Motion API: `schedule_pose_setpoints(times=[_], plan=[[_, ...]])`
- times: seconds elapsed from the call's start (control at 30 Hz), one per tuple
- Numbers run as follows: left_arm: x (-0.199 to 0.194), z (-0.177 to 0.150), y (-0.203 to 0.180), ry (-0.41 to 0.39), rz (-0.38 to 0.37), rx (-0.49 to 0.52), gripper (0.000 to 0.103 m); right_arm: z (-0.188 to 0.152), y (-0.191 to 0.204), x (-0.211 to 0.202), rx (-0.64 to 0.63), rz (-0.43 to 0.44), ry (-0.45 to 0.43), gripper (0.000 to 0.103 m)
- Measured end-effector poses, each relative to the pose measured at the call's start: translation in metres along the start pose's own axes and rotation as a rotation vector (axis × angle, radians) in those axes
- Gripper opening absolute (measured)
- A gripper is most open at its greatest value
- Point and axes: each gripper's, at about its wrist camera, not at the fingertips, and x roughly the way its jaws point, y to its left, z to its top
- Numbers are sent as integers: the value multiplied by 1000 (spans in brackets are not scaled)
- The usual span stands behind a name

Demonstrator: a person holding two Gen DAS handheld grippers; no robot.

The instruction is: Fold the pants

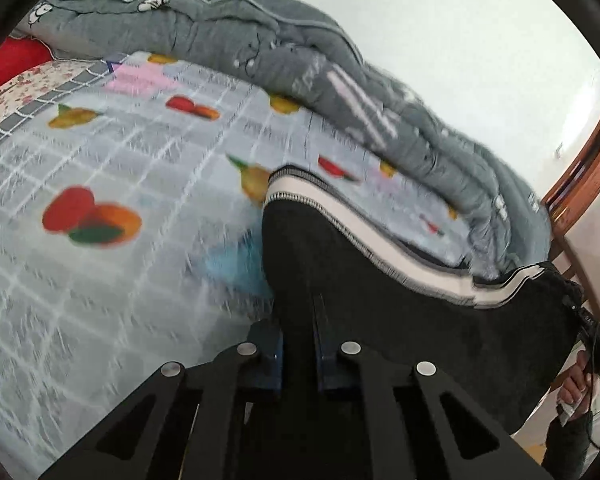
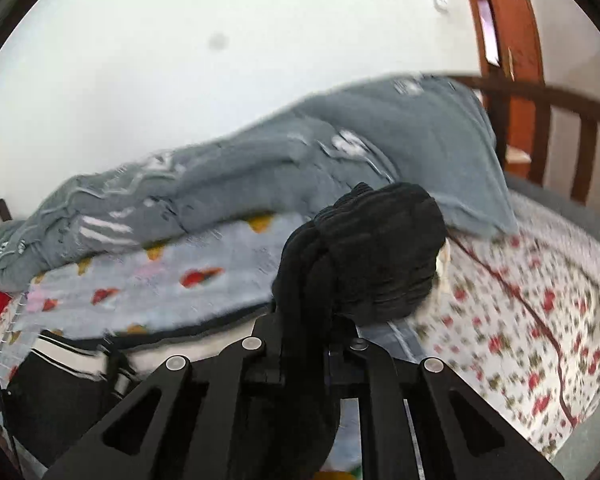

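Both tools clamp the black pants: left tool holds the striped side, which runs toward two o'clock; right tool holds a bunched end.

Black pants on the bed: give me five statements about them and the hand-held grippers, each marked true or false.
1. The left hand-held gripper is shut on the black pants. True.
2. The right hand-held gripper is open and holds nothing. False: it is shut on a bunched part of the pants.
3. The pants carry a white stripe. True.
4. The grey quilt lies on top of the pants. False: it is heaped beyond them, along the wall side of the bed.
5. The sheet under the pants is plain white. False: it has a grid and fruit print.
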Motion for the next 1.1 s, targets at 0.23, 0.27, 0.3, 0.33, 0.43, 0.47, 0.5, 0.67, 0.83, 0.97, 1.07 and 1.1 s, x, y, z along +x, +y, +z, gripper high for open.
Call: schedule_pose_setpoints(times=[0.23, 0.27, 0.3, 0.33, 0.43, 0.47, 0.5, 0.67, 0.83, 0.97, 1.07, 1.1], plan=[[-26, 34, 42, -57, 77, -3, 11, 25, 77, -12, -94, 179, -75, 11], [-32, 37, 53, -60, 94, -9, 11, 24, 81, -11, -85, 198, -72, 11], [-35, 39, 61, -58, 105, -14, 11, 20, 84, -7, -71, 211, -64, 11], [-38, 41, 70, -54, 117, -21, 11, 15, 83, -4, -57, 221, -55, 11], [-37, 40, 93, -14, 139, -37, 12, -12, 69, 20, -24, 192, 6, 11], [-34, 38, 97, 5, 136, -32, 13, -24, 59, 32, -14, 166, 42, 11], [-31, 34, 102, 25, 131, -26, 18, -40, 47, 51, -11, 119, 101, 13], [-28, 11, 117, 48, 81, -62, 34, -93, 7, 87, -7, 64, 327, 23], [-30, 6, 111, 20, 15, -61, 65, -101, 12, 39, -157, -94, 236, 54], [-17, 14, 104, 5, 69, -62, 66, -87, 36, 12, -185, -99, 144, 54], [-18, 13, 104, 11, 70, -69, 65, -85, 65, 16, -149, -10, 150, 56], [-21, 10, 104, 26, 51, -70, 65, -87, 76, 21, -146, 26, 172, 56]])
